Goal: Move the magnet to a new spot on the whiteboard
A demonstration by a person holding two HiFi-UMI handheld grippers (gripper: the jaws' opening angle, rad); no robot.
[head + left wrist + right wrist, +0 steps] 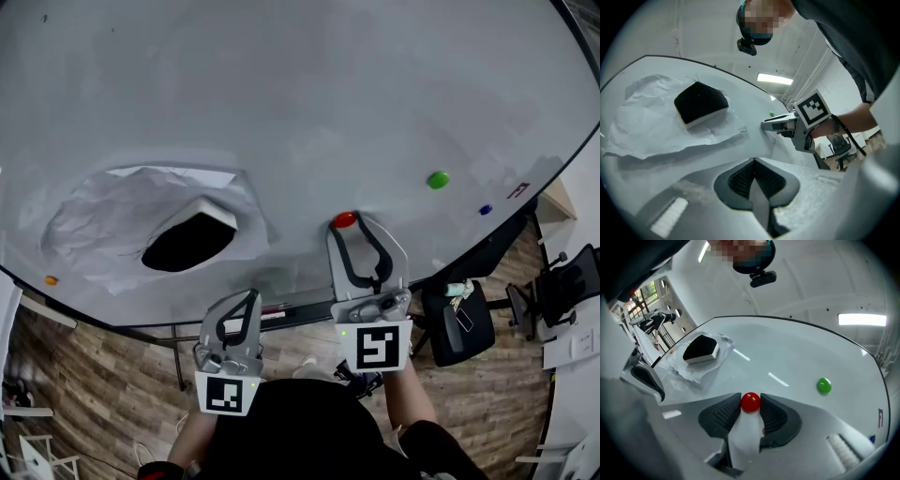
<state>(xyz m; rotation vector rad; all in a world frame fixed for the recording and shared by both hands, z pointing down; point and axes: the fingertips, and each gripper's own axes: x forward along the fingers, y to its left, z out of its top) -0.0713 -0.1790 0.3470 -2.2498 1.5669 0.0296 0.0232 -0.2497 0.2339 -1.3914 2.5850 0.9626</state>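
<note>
Most of the view is being filled by the whiteboard (281, 94), w/ wood floor (84, 375) and an office chair (459, 323) showing below its edge. At lower right of the board the right tongs (751, 405) are clamping the red magnet (750, 401) btwn their tips, w/ the green magnet (824, 386) sitting apart to its right. Nearer the board's lower edge the left tongs (753, 161) are hanging w/ jaws together, gripping nothing. On the left side a black eraser (187, 242) is lying on crumpled paper (94, 225)
</note>
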